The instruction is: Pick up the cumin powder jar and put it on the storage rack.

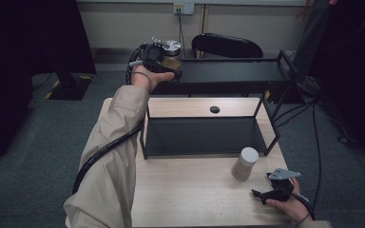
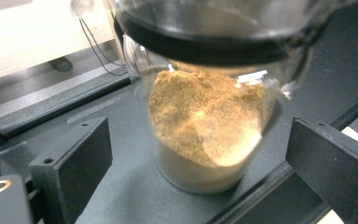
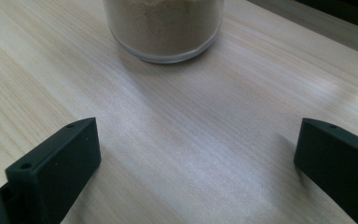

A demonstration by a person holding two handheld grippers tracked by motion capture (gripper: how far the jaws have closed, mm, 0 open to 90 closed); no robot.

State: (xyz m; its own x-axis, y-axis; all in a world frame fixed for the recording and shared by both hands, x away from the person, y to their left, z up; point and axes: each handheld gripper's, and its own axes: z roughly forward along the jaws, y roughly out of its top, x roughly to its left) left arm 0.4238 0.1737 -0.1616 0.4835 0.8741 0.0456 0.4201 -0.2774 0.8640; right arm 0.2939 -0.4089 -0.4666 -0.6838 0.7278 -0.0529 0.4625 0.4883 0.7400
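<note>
two jars wait: the left gripper stands wide, off the upright spice jar on the shelf's left end, while the right gripper, also wide, faces the capped jar near the tabletop's front right corner.

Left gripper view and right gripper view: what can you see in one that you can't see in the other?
The left gripper view alone has a glass jar of golden-brown powder with a shiny lid, standing on a dark shelf, with the open left gripper around it, not touching. The right gripper view alone has the pale wooden table and the bottom of a jar of greyer powder, ahead of the open right gripper. Both show two black jaws apart and a powder jar ahead.
</note>
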